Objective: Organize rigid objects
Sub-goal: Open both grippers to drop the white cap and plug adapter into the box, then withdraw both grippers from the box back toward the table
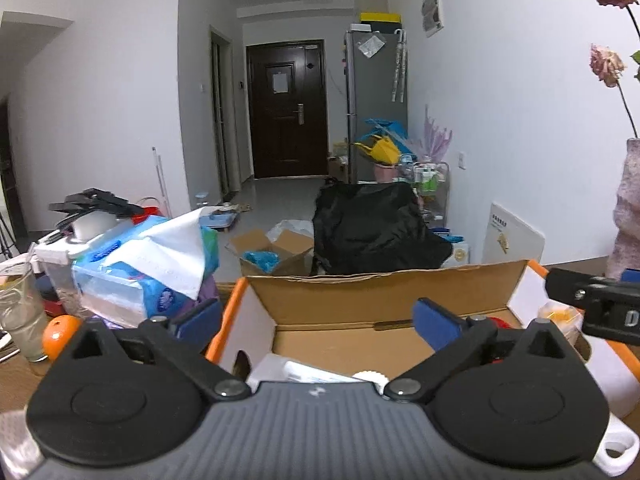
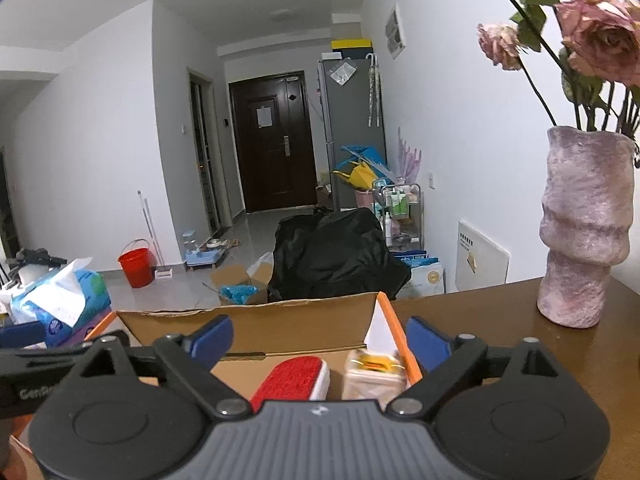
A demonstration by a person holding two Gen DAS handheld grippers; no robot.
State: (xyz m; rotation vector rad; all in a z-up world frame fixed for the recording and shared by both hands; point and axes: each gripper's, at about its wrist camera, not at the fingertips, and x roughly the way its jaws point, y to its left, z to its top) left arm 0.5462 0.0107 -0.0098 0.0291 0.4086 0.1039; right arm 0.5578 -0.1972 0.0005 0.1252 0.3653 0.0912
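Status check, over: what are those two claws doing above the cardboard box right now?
Left gripper open, empty; right gripper open, empty. Open orange-edged cardboard box below holds red-bristled white brush, clear plastic-wrapped packet. Nothing blocking.

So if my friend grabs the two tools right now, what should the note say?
Left tool: open, holding nothing, poised over the cardboard box.
Right tool: open, holding nothing, over the same box at its right end.
In the box: a red brush and a small yellow-topped packet on the right; a white item lies under the left tool, too hidden to name.
Still out on the table: an orange, a glass and a tissue pack, left of the box. The vase stands to the right.
Done: some things boxed. Left: probably the rigid items still outside.
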